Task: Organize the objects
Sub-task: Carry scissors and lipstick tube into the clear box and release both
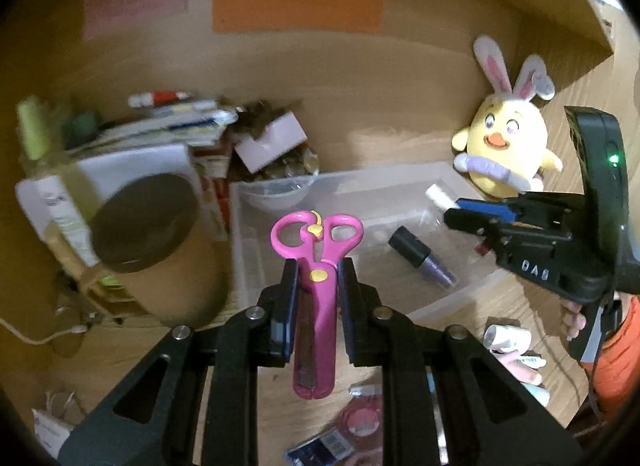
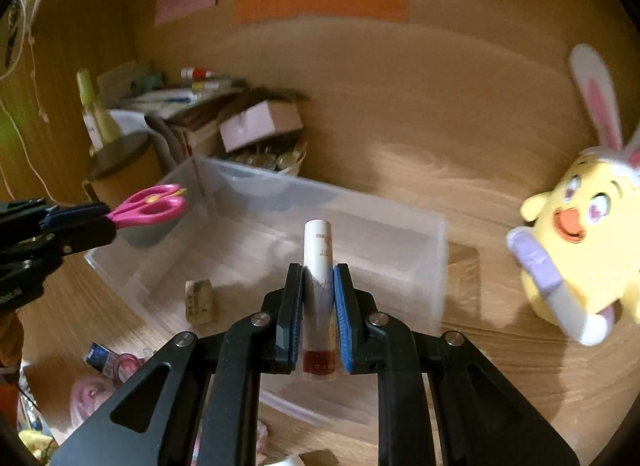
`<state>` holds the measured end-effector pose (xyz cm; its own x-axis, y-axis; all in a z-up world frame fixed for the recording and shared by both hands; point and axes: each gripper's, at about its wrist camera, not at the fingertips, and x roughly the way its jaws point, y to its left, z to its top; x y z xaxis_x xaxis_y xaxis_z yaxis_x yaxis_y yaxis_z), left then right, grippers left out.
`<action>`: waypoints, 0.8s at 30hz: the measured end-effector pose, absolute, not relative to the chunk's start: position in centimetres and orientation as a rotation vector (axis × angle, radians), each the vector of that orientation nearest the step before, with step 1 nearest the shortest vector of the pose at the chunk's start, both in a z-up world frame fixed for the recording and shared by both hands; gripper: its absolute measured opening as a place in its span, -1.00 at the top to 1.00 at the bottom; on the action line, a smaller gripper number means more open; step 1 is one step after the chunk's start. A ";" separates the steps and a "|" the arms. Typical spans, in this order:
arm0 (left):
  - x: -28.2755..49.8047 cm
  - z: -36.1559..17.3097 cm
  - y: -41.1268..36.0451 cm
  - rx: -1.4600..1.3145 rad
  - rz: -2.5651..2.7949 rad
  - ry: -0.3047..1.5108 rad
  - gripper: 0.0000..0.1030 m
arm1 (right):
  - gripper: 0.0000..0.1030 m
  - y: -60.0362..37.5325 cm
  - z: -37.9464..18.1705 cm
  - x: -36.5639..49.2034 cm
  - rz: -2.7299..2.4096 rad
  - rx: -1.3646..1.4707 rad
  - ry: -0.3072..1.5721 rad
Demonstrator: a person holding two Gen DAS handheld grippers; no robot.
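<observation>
Left wrist view: left gripper [image 1: 317,282] is clamped on pink scissors [image 1: 316,286], handles pointing forward past the fingertips, blades trailing back between the jaws. Ahead of the jaws lies a clear plastic bin [image 1: 256,266] holding a purple nail polish bottle [image 1: 424,260]. To the right of the jaws, the right gripper [image 1: 450,209] hangs over the bin; white lettering on its body reads "DAS". A yellow bunny-eared plush [image 1: 506,145] stands beyond it.

Right wrist view: right gripper [image 2: 318,286] grasps a white tube [image 2: 318,266] upright between its blue pads [image 2: 342,306], red band at the lower end; its printing is too blurred to read. Bin sits directly ahead of the jaws. A labelled cork-coloured item [image 2: 200,302] lies left of the jaws, text illegible. Scissors appear far left, plush far right.
</observation>
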<state>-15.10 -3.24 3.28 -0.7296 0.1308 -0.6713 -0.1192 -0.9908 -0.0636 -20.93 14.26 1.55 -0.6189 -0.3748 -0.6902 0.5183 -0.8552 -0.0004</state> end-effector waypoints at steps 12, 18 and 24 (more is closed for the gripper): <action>-18.7 0.6 -1.5 -1.234 2.704 0.033 0.64 | 0.73 11.5 -1.0 -21.6 -2.299 1.080 0.341; -18.7 0.3 -1.3 -1.266 2.678 0.027 0.64 | 0.71 11.1 -0.6 -21.2 -2.308 1.098 0.382; -17.0 2.0 -1.4 -1.214 2.694 0.030 0.50 | 0.29 12.0 0.9 -19.8 -2.350 1.055 0.351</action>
<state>-17.00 -1.37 1.97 -0.6483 0.1607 -0.7442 -0.1770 -0.9825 -0.0579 -19.76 11.98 0.92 -0.5509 -0.3642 -0.7509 0.5676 -0.8231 -0.0173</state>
